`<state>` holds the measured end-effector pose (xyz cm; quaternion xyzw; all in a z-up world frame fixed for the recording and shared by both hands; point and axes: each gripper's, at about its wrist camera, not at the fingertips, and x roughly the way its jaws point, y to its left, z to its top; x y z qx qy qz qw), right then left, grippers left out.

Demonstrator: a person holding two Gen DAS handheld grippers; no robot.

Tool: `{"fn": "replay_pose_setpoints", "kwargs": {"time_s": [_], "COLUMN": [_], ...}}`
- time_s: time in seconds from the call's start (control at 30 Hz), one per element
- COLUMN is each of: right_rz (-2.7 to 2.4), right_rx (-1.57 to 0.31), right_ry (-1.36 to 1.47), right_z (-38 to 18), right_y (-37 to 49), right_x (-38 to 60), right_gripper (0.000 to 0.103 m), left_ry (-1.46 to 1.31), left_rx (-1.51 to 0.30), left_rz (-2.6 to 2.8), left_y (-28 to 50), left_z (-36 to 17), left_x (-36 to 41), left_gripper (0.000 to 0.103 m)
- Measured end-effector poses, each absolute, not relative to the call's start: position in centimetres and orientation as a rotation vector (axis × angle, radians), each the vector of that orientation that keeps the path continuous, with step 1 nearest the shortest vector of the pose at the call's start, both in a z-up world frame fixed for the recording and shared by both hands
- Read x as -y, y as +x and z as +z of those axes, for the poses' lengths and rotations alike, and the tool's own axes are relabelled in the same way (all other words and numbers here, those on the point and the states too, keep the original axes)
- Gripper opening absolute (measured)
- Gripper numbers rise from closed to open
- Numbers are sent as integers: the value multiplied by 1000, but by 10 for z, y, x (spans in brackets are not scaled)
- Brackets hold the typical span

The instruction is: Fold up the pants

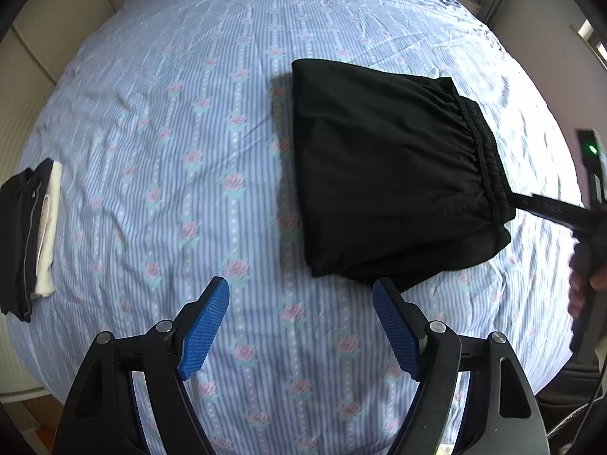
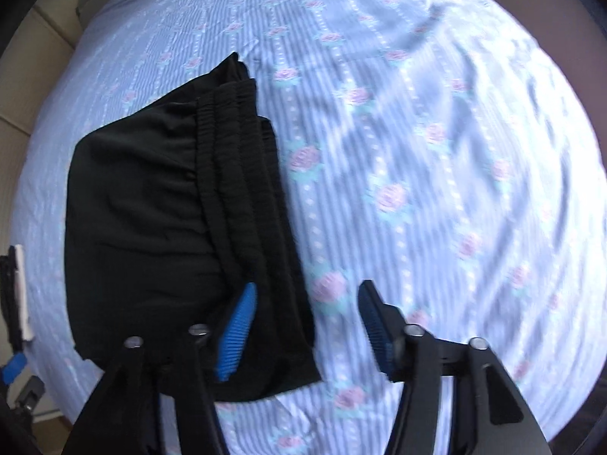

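The black pants (image 1: 390,174) are seen already folded into a compact, roughly square bundle w/ several layers stacked, elastic waistband on top along one edge. The bundle lies flat on the bed (image 1: 170,113), on the blue floral sheet.

Left tongs (image 1: 301,326): spread wide, nothing between the pads, only bare sheet below. The bundle sits just ahead of them and to their right, its near corner close to the right-side pad, apparently not touched.

Right tongs (image 2: 307,326): spread, not pinching. Their left-side pad is seen over the bundle's near edge by the waistband; the other pad is over bare sheet beside it. The layered edge lies partly in the gap but isn't pressed. Contact btw pad and cloth can't be told; view is blurred.

Judged progress: folding prob. done or nearly so, the garment apparently let go. Left, at most: edges squared up, or the bundle carried to the small stack of folded clothes (image 1: 32,239), well off to the left of the left tongs near the bed edge.
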<state>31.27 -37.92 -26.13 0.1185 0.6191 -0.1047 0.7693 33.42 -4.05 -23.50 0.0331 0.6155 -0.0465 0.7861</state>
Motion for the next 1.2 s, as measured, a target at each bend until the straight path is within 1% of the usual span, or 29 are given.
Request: {"fn": "replay_pose_setpoints", "kwargs": {"time_s": [0.13, 0.27, 0.4, 0.57, 0.73, 0.83, 1.0, 1.2], "right_rz": [-234, -176, -113, -75, -166, -251, -406, -461], "right_rx": [-1302, -1267, -1233, -1194, -1123, -1041, -926, -851], "right_ry": [284, 279, 317, 373, 503, 604, 821, 1010], "right_z": [-237, -215, -198, -186, -177, -174, -188, -236], "right_y": [272, 234, 202, 186, 177, 170, 165, 180], "right_x": [370, 334, 292, 232, 187, 168, 145, 123], "right_gripper": [60, 60, 60, 60, 61, 69, 77, 78], "left_ry": [57, 43, 87, 111, 213, 260, 307, 299], "left_rx": [-1321, -1303, -1249, -1219, -1165, -1134, -1127, -1124], "left_rz": [-92, -92, -106, -205, -375, -449, -521, -546], "left_y": [316, 301, 295, 303, 326, 343, 384, 422], "left_z": [-231, -218, -199, -186, -176, -177, -191, -217], "left_x": [24, 5, -16, -43, -69, -83, -104, -110], "left_gripper": [78, 78, 78, 78, 78, 78, 78, 78]}}
